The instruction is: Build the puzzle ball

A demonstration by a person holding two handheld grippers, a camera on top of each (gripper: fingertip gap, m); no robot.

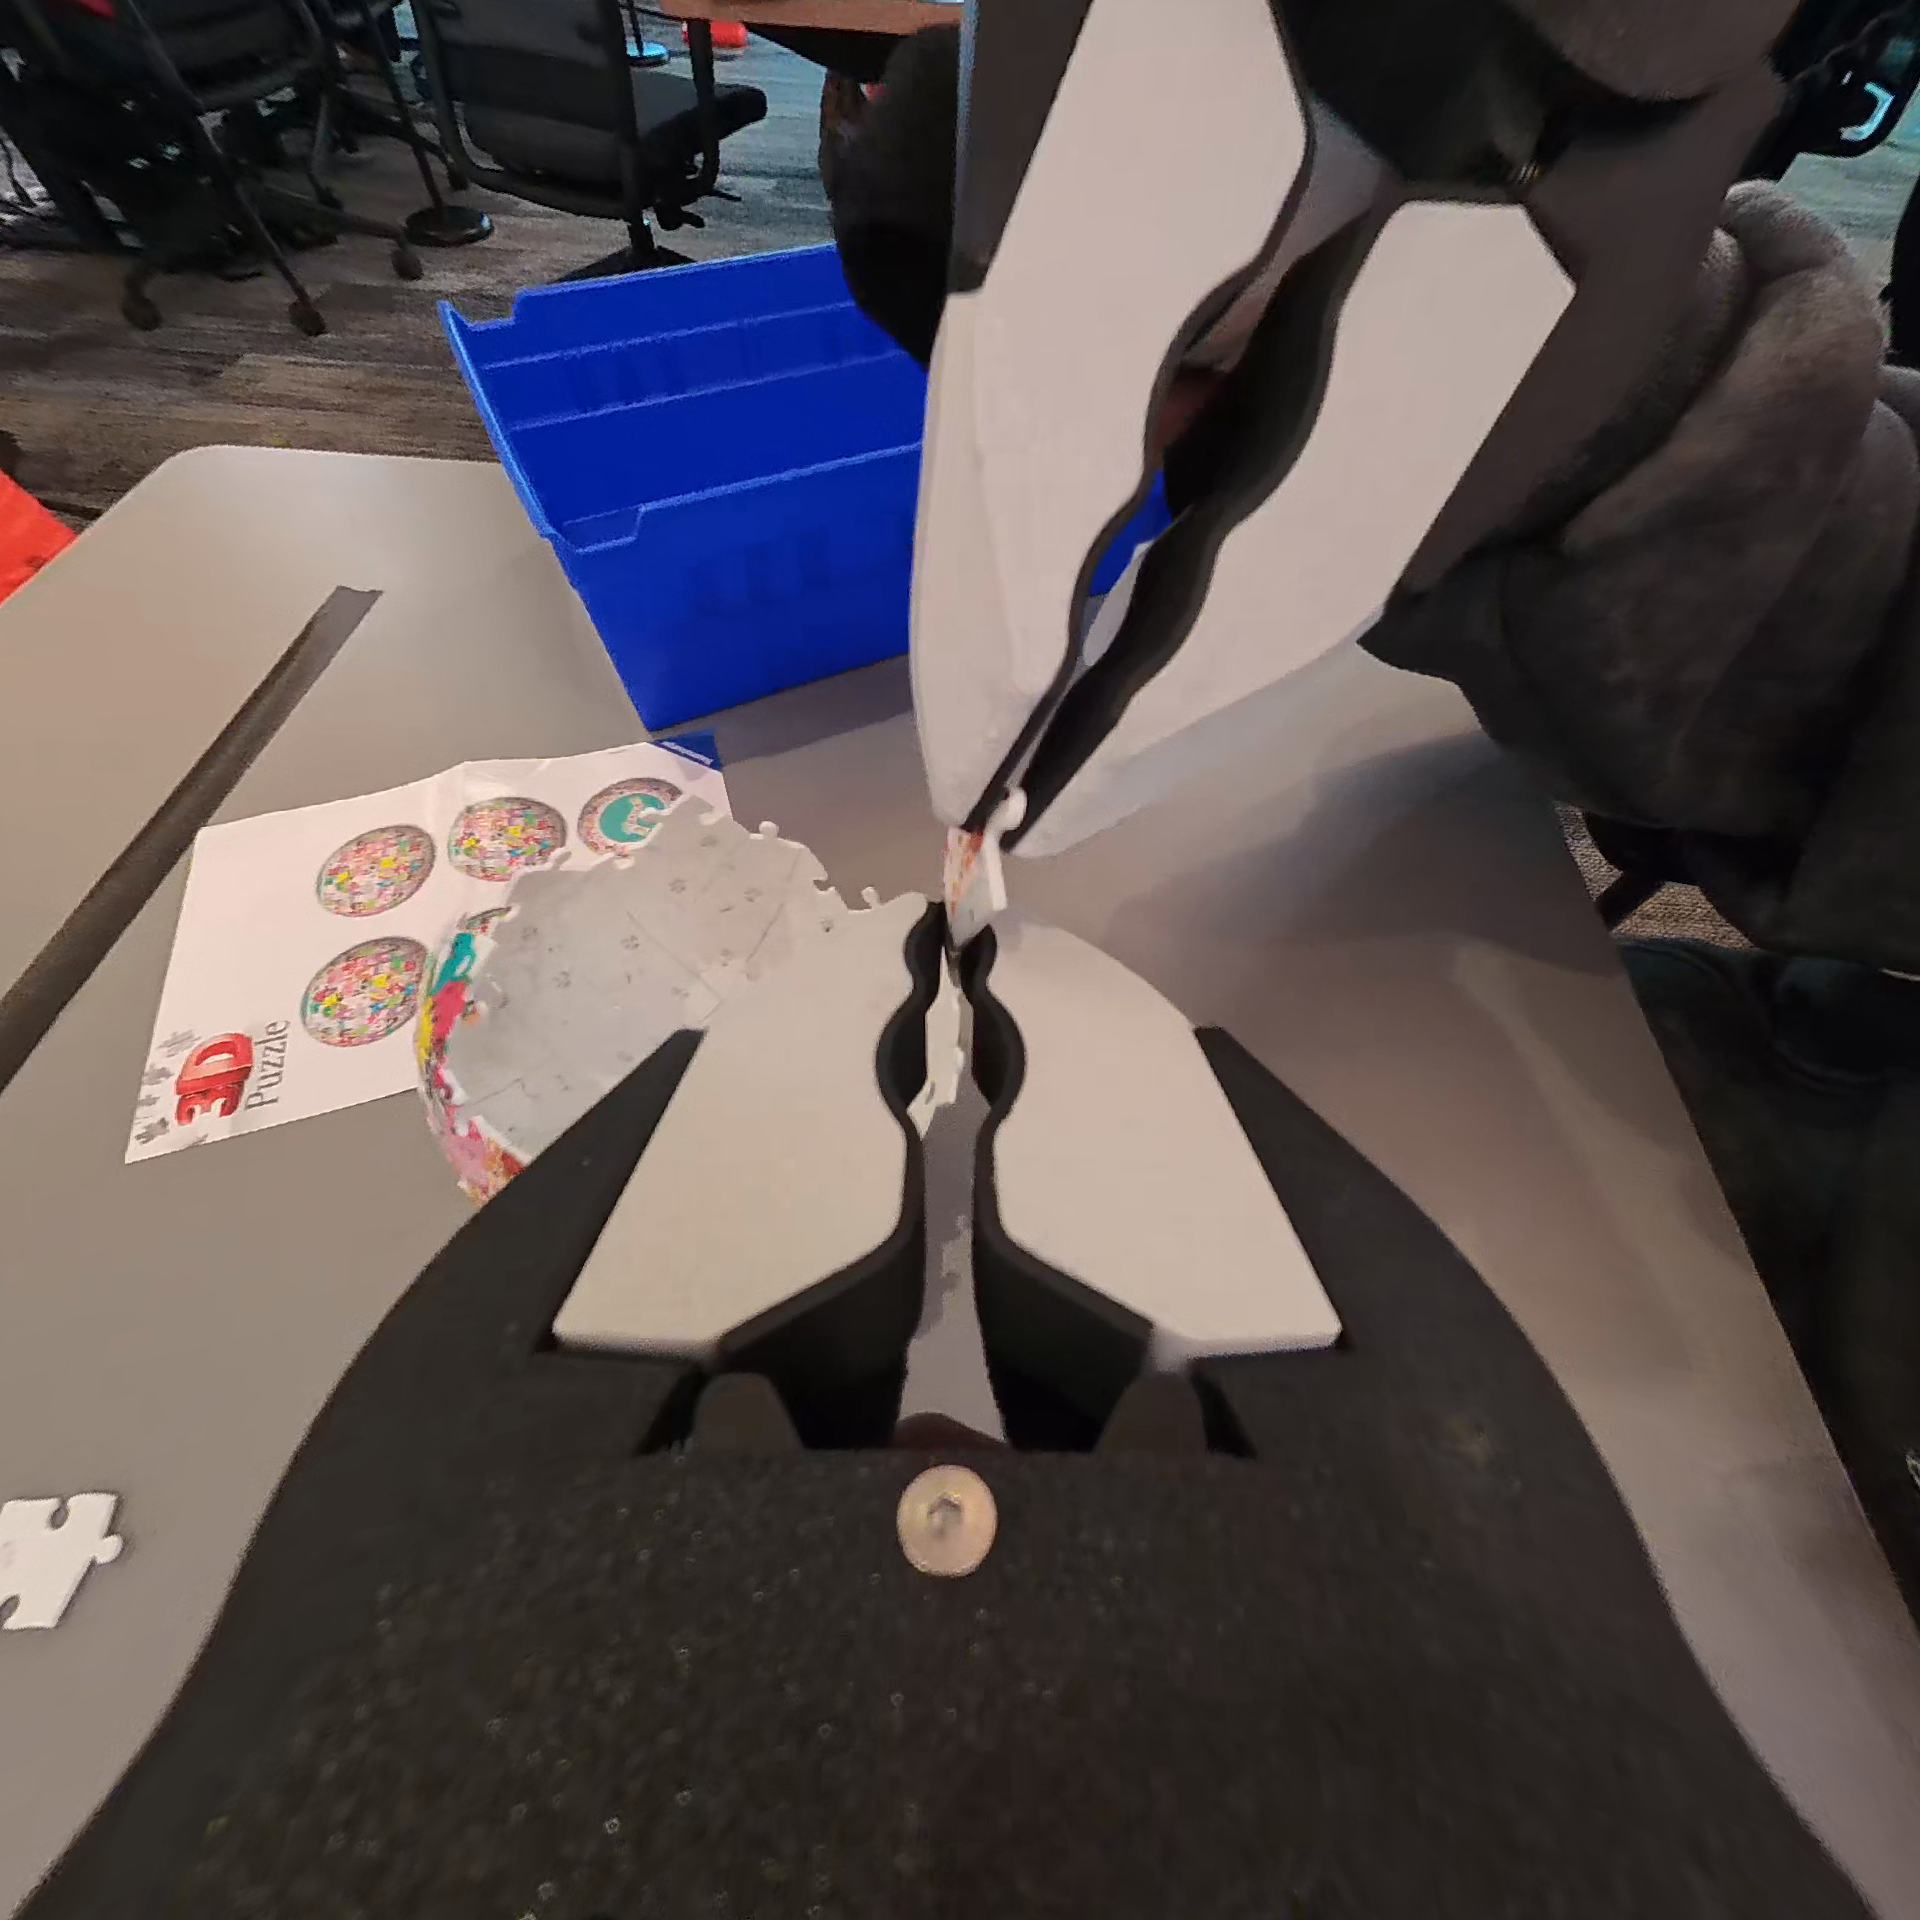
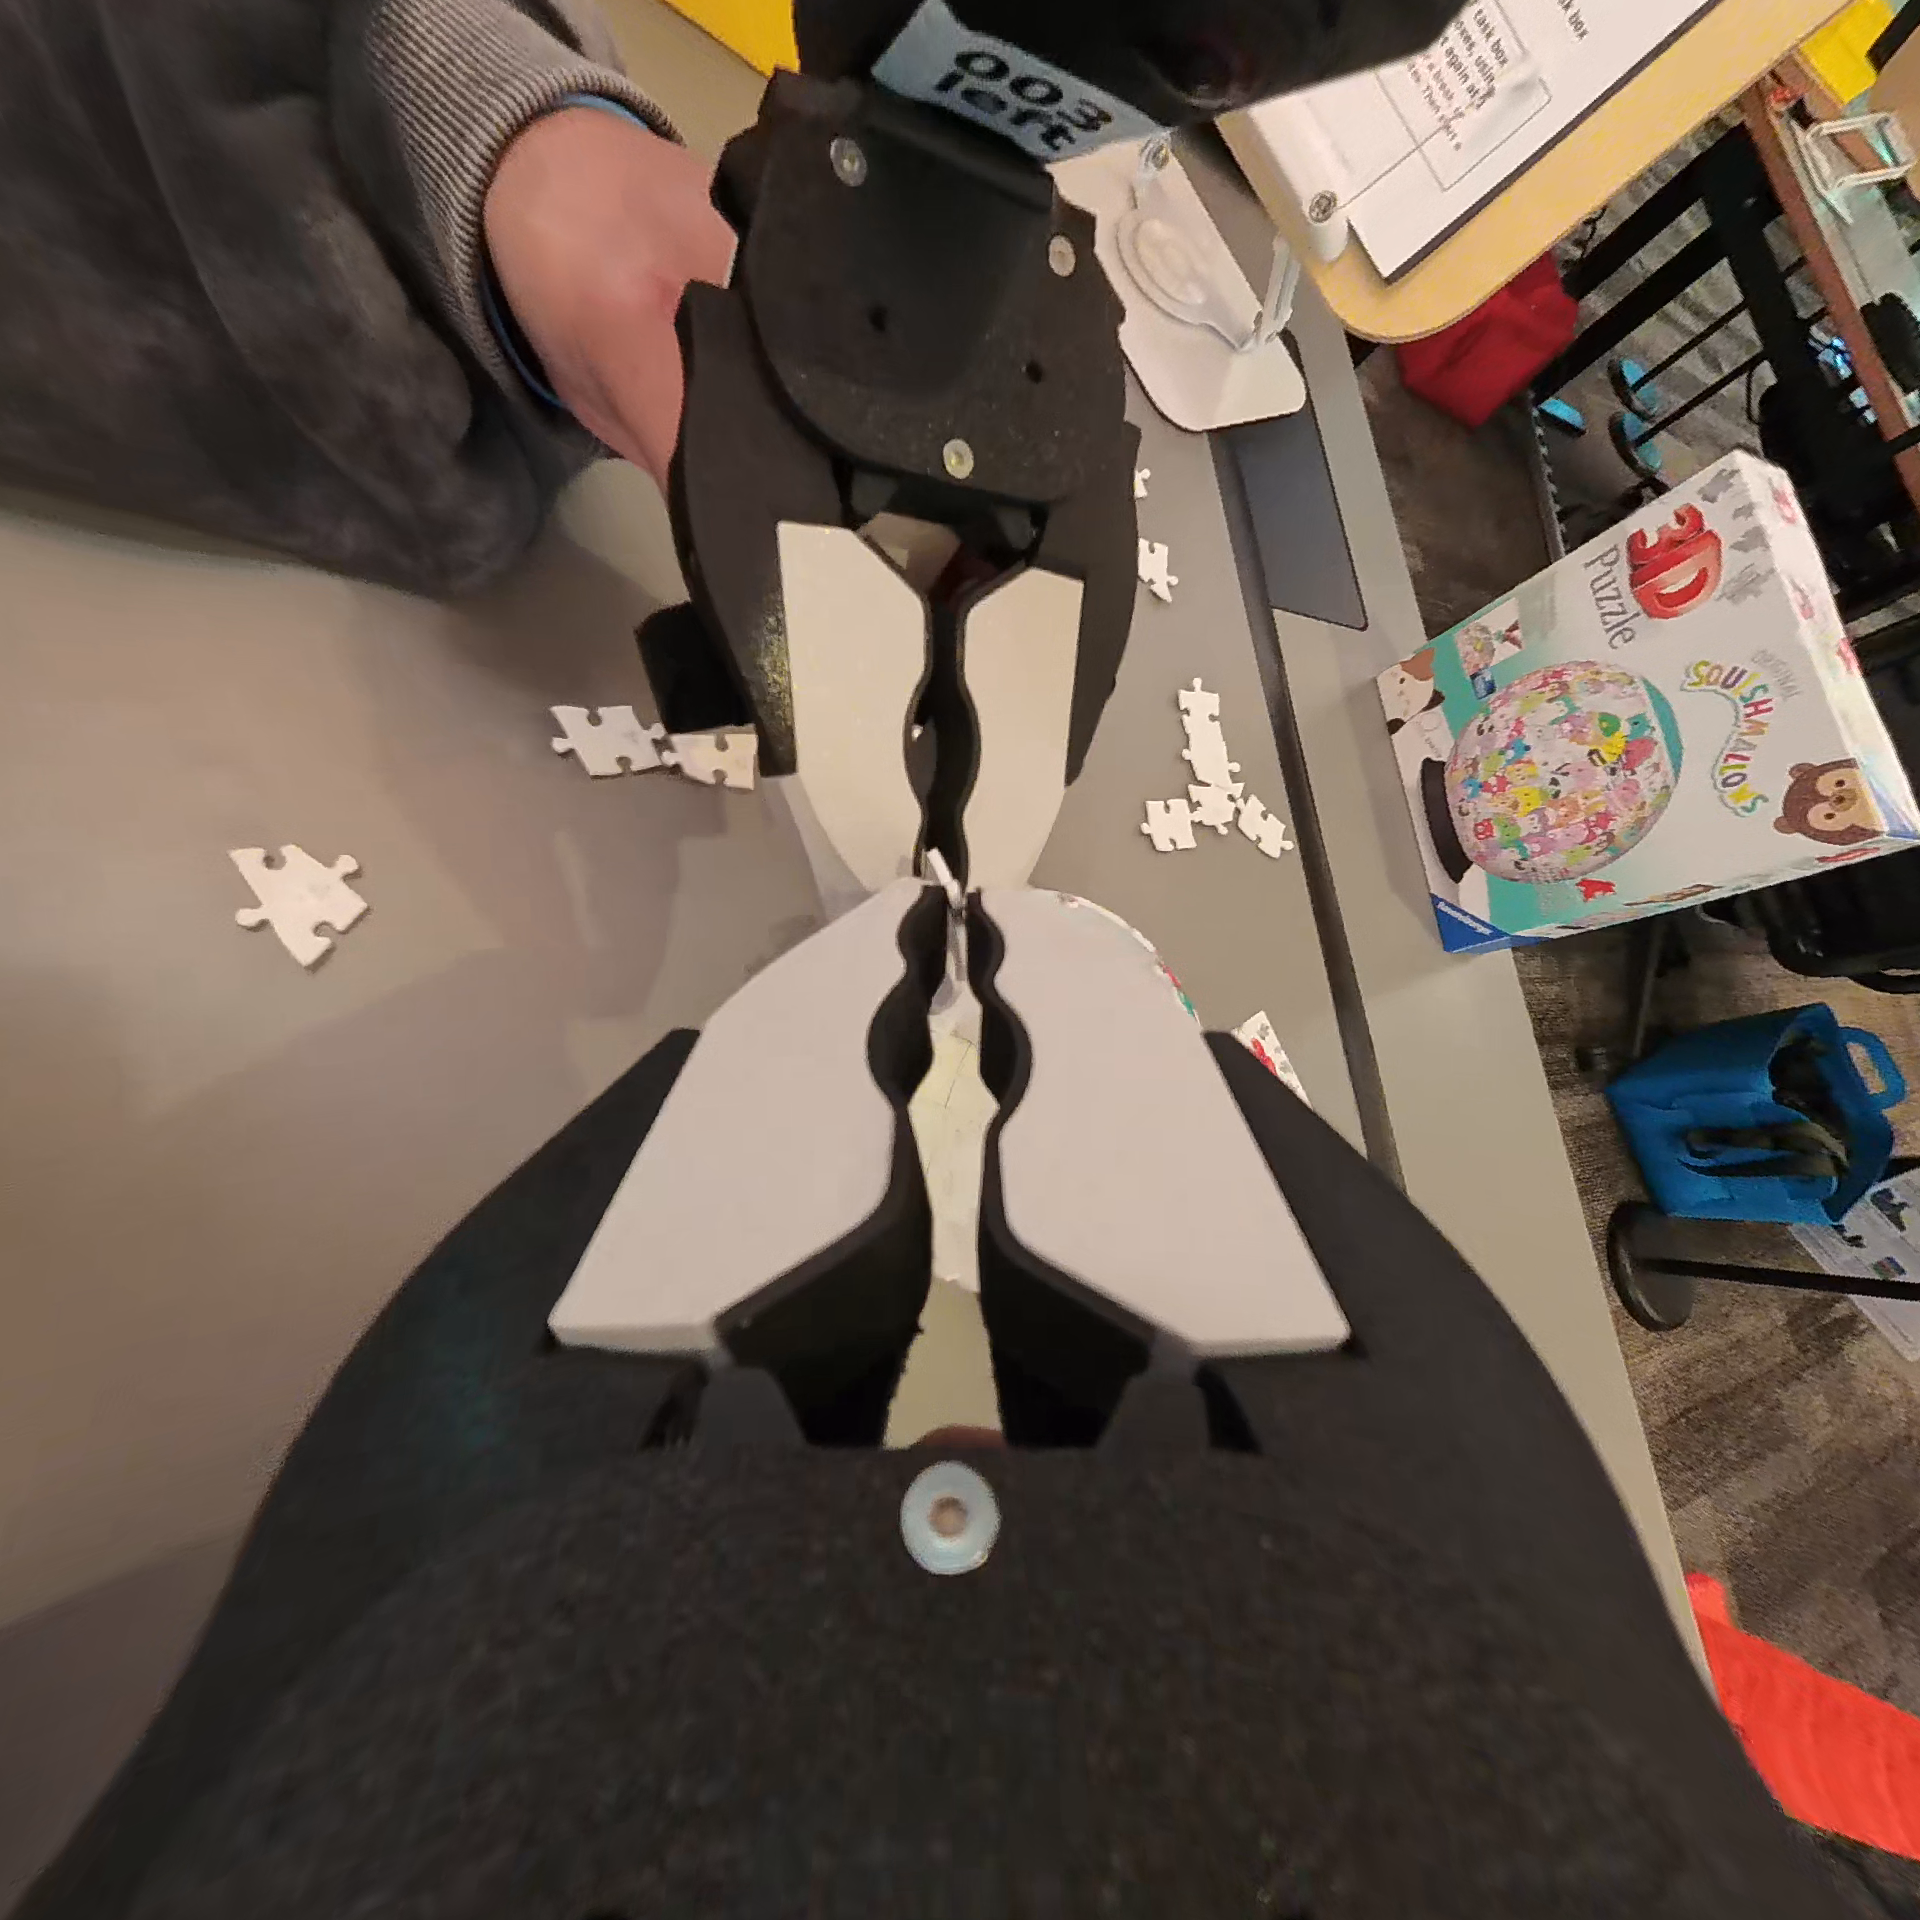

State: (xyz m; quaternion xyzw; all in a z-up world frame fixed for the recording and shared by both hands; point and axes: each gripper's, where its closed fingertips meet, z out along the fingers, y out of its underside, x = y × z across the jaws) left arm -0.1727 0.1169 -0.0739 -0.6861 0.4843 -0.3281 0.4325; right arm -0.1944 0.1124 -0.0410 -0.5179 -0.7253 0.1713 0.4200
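Above the grey table (image 1: 312, 1299), both grippers are meeting tip to tip over a single puzzle piece (image 1: 971, 883). From the left wrist view, the left gripper (image 1: 951, 940) is reaching toward twelve o'clock with its jaws drawn almost together, nipping the lower edge of the piece. The right gripper (image 1: 1003, 826) is coming down from one o'clock, its jaws likewise nearly closed and pinching the piece's upper edge, so both are gripping it at once (the piece is standing on edge, white back outward, with a sliver of colour on one side). The half-built ball (image 1: 623, 966) is lying on the table at ten o'clock from the left tips, its grey inside facing up and its coloured skin showing along the rim; whether the piece is touching its edge I cannot tell. A leaflet (image 1: 312, 935) with pictures of the ball is lying under the ball's far side, and a blue bin (image 1: 707, 499) is standing beyond it at eleven o'clock. One loose piece (image 1: 52, 1558) is lying at eight o'clock near the view's edge.

From the right wrist view, the left gripper (image 2: 940, 868) is pointing down from twelve o'clock, held by a hand (image 2: 603, 301) in a grey sleeve. More white pieces (image 2: 1216, 800) are lying scattered at two o'clock and another (image 2: 296, 899) at nine o'clock. The puzzle box (image 2: 1642, 717) is sitting past the table's edge at two o'clock.
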